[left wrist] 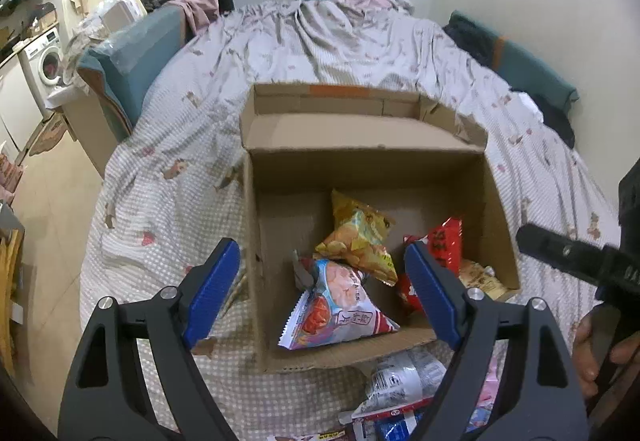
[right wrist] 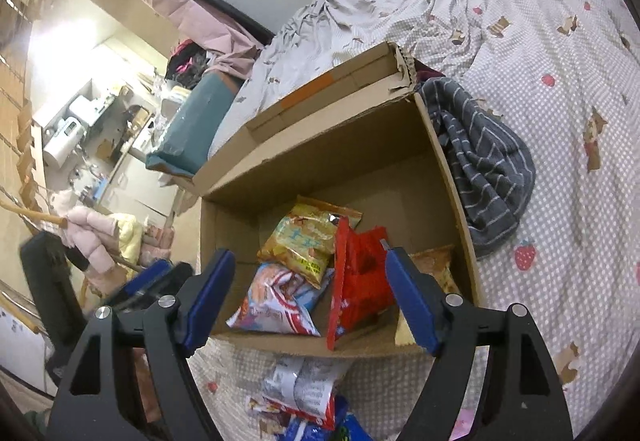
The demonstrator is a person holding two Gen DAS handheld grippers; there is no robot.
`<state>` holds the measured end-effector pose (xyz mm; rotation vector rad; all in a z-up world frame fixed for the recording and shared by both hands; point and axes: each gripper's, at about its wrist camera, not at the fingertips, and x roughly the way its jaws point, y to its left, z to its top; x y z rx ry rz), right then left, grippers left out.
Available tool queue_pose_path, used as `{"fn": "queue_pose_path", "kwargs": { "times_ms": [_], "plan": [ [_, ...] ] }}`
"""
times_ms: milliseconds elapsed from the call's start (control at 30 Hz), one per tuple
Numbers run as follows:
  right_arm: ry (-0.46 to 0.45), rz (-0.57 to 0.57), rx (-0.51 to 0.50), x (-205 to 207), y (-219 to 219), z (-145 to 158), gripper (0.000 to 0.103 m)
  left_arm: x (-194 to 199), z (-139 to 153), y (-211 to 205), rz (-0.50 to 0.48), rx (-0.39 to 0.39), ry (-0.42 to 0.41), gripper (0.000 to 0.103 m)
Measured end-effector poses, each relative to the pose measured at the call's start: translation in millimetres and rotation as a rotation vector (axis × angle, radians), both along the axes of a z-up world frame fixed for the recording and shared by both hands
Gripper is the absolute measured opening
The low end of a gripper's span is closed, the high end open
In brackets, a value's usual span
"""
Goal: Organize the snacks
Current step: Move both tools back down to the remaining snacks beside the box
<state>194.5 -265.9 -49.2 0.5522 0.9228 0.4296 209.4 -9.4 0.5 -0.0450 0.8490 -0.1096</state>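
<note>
An open cardboard box (left wrist: 360, 169) stands on the bed, also in the right wrist view (right wrist: 320, 145). Inside lie a yellow chip bag (left wrist: 358, 237) (right wrist: 306, 237), a white-and-red shrimp snack bag (left wrist: 340, 309) (right wrist: 276, 301), a red bag (left wrist: 444, 241) (right wrist: 360, 281) and a tan bag (left wrist: 480, 279) (right wrist: 436, 265). More loose snack packs (left wrist: 404, 377) (right wrist: 300, 389) lie on the bed in front of the box. My left gripper (left wrist: 324, 293) is open and empty above the box's near left corner. My right gripper (right wrist: 308, 301) is open and empty above the box's near edge.
The bed has a dotted quilt (left wrist: 168, 201) with rumpled bedding (left wrist: 320, 29) at the far end. A grey striped cloth (right wrist: 484, 161) lies right of the box. A teal cushion (left wrist: 132, 57) is at the bed's left side. A washing machine (left wrist: 42, 61) stands far left.
</note>
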Motion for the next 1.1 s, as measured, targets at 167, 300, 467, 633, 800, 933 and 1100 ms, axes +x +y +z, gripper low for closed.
{"fn": "queue_pose_path", "kwargs": {
  "times_ms": [167, 300, 467, 633, 800, 933, 1100],
  "plan": [
    [-0.023, 0.01, -0.018, -17.7, 1.8, 15.3, 0.08, -19.2, 10.2, 10.9, 0.028, -0.009, -0.018, 0.083],
    [-0.035, 0.012, -0.029, -32.5, 0.6, 19.0, 0.08, -32.0, 10.4, 18.5, 0.039, -0.006, -0.004, 0.083],
    [-0.006, 0.005, -0.021, -52.0, -2.7, 15.1, 0.08, -50.3, 10.1, 22.7, 0.031, -0.024, 0.01, 0.091],
    [0.005, 0.004, -0.033, -67.9, -5.6, 14.7, 0.081, -67.4, 5.4, 20.6, 0.018, -0.033, 0.039, 0.093],
    [0.004, -0.015, -0.032, -87.7, -8.7, 12.9, 0.095, -84.4, 0.0, 12.1, 0.008, 0.0, 0.061, 0.093],
    [0.013, 0.005, -0.049, -97.7, -4.0, 10.5, 0.096, -91.7, -4.9, 14.4, 0.025, 0.001, 0.08, 0.093],
    [0.001, 0.028, -0.102, -110.7, 4.6, 10.5, 0.096, -95.1, -20.4, 24.5, 0.056, 0.0, 0.149, 0.093]
  ]
}}
